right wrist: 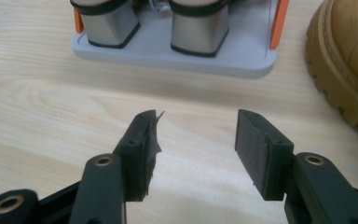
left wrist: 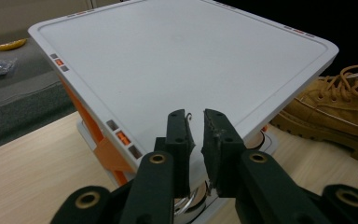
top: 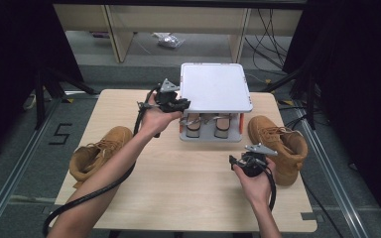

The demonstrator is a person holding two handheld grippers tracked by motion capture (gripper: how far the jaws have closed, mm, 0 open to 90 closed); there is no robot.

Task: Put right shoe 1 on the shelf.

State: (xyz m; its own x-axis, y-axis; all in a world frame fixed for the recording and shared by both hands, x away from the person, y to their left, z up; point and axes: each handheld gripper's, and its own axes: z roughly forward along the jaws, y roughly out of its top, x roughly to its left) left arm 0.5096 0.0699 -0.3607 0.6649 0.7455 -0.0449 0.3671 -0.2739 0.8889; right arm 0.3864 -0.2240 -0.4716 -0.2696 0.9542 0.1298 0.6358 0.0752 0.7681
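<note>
I worked at a pale wooden table (top: 178, 183), and everything here is placed against the grey two-level rack (top: 215, 88) that stood at its far middle, its flat white top hanging over a lower tray where two steel-banded holders (right wrist: 109, 23) sat side by side between orange posts. Beyond the rack lay grey floor, wooden furniture legs and loose cables; dark drapes closed in both sides.

My left gripper (top: 174, 103) was at the rack's near left corner, touching or just short of its edge, I could not tell which. In the left gripper view its jaws stood a narrow slit apart with nothing between them, pointing across the white top (left wrist: 186, 65). My right gripper (top: 241, 161) hung in front of the rack toward its right side, well apart from it, jaws spread wide over bare wood and holding nothing.

A tan boot (top: 280, 146) lay right of the rack, just beside my right gripper; another tan boot (top: 99, 153) lay off to the rack's left, near the table's left edge. The broad stretch of table in front of the rack, down to the near edge, held only my forearms and cables.
</note>
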